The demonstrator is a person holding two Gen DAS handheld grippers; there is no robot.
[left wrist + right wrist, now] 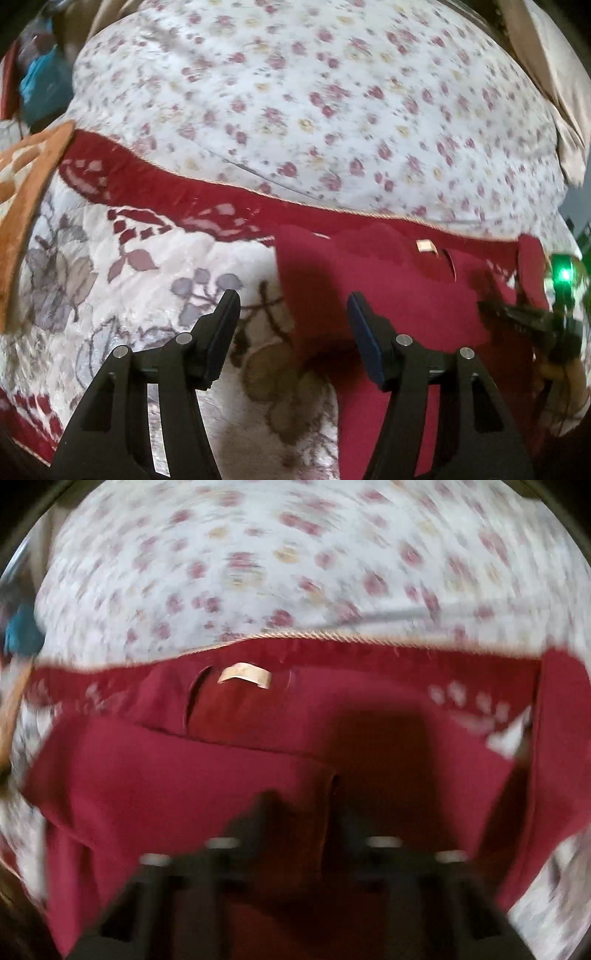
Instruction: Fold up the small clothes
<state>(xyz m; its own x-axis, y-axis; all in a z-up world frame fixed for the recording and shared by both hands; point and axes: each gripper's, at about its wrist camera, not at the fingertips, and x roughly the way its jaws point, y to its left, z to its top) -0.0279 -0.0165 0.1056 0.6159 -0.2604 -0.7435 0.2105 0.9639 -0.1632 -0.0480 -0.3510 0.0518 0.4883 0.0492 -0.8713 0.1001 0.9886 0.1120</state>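
Observation:
A dark red garment (406, 295) lies spread on the bed, its beige neck label (424, 245) at the far edge. My left gripper (293, 310) hovers over the garment's left edge, open, with nothing between its fingers. At the right rim of the left wrist view, my right gripper (491, 310) reaches onto the cloth under a green light. In the blurred right wrist view the garment (184, 775) fills the middle, with the label (245, 675) beyond. The right gripper (306, 808) is shut on a raised fold of the red cloth.
The garment rests on a pale blanket (147, 295) with grey leaves and a red border. Beyond that is a white sheet (314, 92) with small red flowers. An orange patterned cloth (26, 177) lies at the left, and a beige pillow (554, 74) sits at the far right.

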